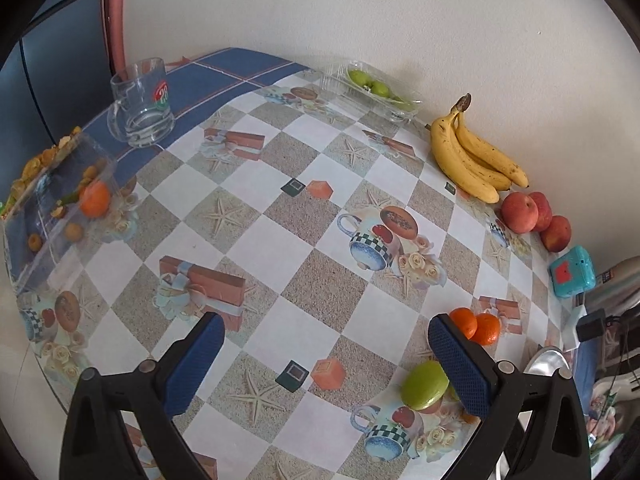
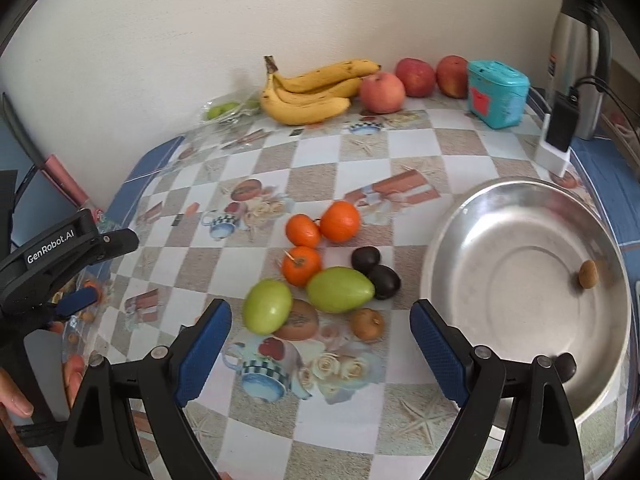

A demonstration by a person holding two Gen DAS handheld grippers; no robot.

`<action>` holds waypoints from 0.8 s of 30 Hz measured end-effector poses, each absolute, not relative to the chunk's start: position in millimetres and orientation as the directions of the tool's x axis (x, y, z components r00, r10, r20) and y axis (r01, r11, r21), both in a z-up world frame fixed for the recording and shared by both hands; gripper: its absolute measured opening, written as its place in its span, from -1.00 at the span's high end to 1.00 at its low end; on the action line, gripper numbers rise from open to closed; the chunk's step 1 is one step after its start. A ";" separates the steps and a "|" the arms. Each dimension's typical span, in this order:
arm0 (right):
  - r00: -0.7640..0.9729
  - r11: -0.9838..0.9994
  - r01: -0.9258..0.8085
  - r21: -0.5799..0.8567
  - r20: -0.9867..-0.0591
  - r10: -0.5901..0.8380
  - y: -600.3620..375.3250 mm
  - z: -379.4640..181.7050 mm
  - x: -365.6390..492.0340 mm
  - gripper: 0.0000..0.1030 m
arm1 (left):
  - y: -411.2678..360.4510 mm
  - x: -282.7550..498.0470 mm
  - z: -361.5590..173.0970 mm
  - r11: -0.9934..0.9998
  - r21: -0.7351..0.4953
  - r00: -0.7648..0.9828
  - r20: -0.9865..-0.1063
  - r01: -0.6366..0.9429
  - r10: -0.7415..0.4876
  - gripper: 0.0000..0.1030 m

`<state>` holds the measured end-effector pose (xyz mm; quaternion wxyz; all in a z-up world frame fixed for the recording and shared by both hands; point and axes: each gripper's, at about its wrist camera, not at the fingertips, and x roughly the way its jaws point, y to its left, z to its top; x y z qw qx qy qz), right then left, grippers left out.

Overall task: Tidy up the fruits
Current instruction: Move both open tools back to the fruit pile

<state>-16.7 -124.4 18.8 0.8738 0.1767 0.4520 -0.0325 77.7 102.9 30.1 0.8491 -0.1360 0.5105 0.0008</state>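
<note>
Table [image 2: 416, 152] under patterned cloth. Your left hand-held gripper [image 1: 324, 354] at far left, jaws wide, nothing between. Bananas [image 2: 312, 92] and red apples [image 2: 382, 87] at back by wall. Mid-table cluster: three oranges [image 2: 340, 221], two green fruits [image 2: 339, 289], two dark plums [image 2: 384, 282], small brown fruit [image 2: 367, 323] just beside. Your right hand-held gripper [image 2: 320, 330] above cluster, jaws wide, gripping nothing. Steel bowl [image 2: 472, 240] at right holds one small brown fruit [image 2: 589, 274]; dark fruit [image 2: 565, 366] low in it, near rim.
</note>
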 end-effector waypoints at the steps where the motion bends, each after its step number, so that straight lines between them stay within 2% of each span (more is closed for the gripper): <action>1: 0.591 0.937 0.217 0.275 -0.801 0.098 -123.8 19.2 -13.9 -0.77 | 102.3 77.8 28.5 0.961 -0.238 0.472 -0.869 -0.140 -0.147 -1.00; 8: 0.594 0.928 0.247 0.279 -0.800 0.082 -138.3 16.4 -5.1 -0.77 | 82.1 80.2 13.5 0.961 -0.261 0.402 -0.893 -0.090 -0.204 -1.00; 15: 0.647 0.935 0.267 0.236 -0.762 0.008 -151.8 32.4 -11.2 -0.73 | 54.8 79.7 4.9 0.962 -0.274 0.359 -0.898 0.002 -0.256 -0.99; 18: 0.629 0.932 0.271 0.241 -0.777 0.019 -154.1 27.2 -10.7 -0.36 | 45.5 78.6 -2.5 0.954 -0.298 0.322 -0.901 0.020 -0.289 -0.98; 20: 0.612 0.931 0.266 0.249 -0.790 0.037 -153.1 20.4 -9.8 -0.27 | 40.3 78.5 -8.4 0.946 -0.321 0.296 -0.902 0.029 -0.315 -0.92; 22: 0.589 0.930 0.260 0.259 -0.806 0.060 -151.6 12.8 -8.3 -0.07 | 35.1 78.5 -14.7 0.938 -0.343 0.270 -0.901 0.039 -0.341 -0.80; 24: 0.568 0.926 0.259 0.274 -0.819 0.084 -151.0 5.2 -6.9 0.01 | 30.4 78.8 -22.9 0.930 -0.365 0.237 -0.901 0.043 -0.365 -0.74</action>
